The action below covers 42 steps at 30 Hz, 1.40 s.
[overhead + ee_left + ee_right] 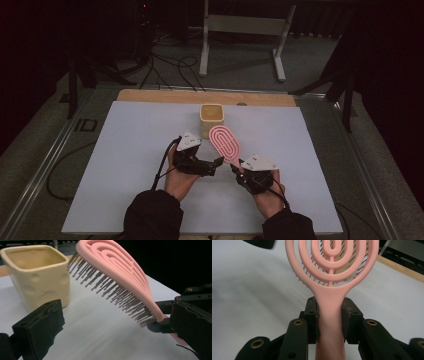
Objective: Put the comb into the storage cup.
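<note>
— Two hands come in at the near edge of the big white table top (125, 150). What does each one hold?

— Each holds a black claw. The right gripper (329, 312) is nearest, and its jaws are pressed tight on the smooth handle of the pink plastic hairbrush with a looped oval head (332, 270). The brush is lifted off the table and leans up and away.

— And the other claw?

— The left gripper (210, 164) is spread wide and has nothing in it. It sits just beside the right one and points toward the brush handle. In the left gripper view, one rough black pad is at the bottom left and the other is at the right edge, close to the brush handle. I cannot tell if it touches.

— What does the brush look like?

— The back has pink rings, one inside the next, with gaps you can see through. Lots of thin dark bristles (112, 290) stick out from the other side, pointing down at the table.

— What is past the brush?

— A pale yellow square cup with round dents in its side (37, 275). It stands upright on the table, just behind the brush head. The brush head covers part of it in the right gripper view. The cup is open on top.

— And farther back?

— A strip of wooden board (200, 96) at the far edge of the table. Then a grey floor with black cables (175, 67) and a white metal stand (245, 30).
</note>
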### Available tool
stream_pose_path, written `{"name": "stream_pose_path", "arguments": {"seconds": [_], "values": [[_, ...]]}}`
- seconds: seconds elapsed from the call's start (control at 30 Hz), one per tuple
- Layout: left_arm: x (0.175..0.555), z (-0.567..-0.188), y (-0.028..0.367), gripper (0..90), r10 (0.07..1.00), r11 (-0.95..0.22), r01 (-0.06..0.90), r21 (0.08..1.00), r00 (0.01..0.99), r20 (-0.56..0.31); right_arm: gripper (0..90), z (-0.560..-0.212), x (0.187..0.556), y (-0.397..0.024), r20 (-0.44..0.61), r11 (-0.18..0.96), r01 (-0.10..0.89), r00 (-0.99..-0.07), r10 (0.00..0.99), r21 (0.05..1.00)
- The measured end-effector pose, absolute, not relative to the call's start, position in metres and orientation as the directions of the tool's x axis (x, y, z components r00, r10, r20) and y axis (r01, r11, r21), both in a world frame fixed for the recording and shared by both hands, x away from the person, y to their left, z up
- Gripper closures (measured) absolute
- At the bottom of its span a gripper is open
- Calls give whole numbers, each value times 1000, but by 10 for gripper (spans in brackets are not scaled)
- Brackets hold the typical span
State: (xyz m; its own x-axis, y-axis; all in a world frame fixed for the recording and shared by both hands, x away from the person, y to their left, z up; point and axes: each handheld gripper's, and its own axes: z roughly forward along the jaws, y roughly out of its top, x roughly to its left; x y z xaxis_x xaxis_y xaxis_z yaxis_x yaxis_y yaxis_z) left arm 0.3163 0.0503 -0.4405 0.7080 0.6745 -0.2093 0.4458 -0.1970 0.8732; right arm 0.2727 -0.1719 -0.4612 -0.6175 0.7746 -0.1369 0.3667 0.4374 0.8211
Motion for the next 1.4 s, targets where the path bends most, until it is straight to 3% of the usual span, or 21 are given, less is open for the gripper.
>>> {"name": "stream_pose_path", "arguments": {"seconds": [0.47, 0.9, 1.2, 1.4], "values": [[324, -442, 31, 35, 673, -205, 490, 847, 699, -242, 698, -462, 272, -170, -142, 440, 358, -620, 772, 824], [326, -447, 16, 245, 683, -182, 530, 828, 674, -282, 698, -463, 270, -167, -142, 436, 354, -619, 772, 827], [326, -444, 19, 486, 641, -132, 541, 831, 686, -345, 700, -465, 269, -165, -136, 429, 356, -617, 775, 830], [325, -444, 18, 548, 622, -119, 545, 830, 693, -365, 700, -467, 270, -164, -120, 422, 375, -614, 780, 826]]}}
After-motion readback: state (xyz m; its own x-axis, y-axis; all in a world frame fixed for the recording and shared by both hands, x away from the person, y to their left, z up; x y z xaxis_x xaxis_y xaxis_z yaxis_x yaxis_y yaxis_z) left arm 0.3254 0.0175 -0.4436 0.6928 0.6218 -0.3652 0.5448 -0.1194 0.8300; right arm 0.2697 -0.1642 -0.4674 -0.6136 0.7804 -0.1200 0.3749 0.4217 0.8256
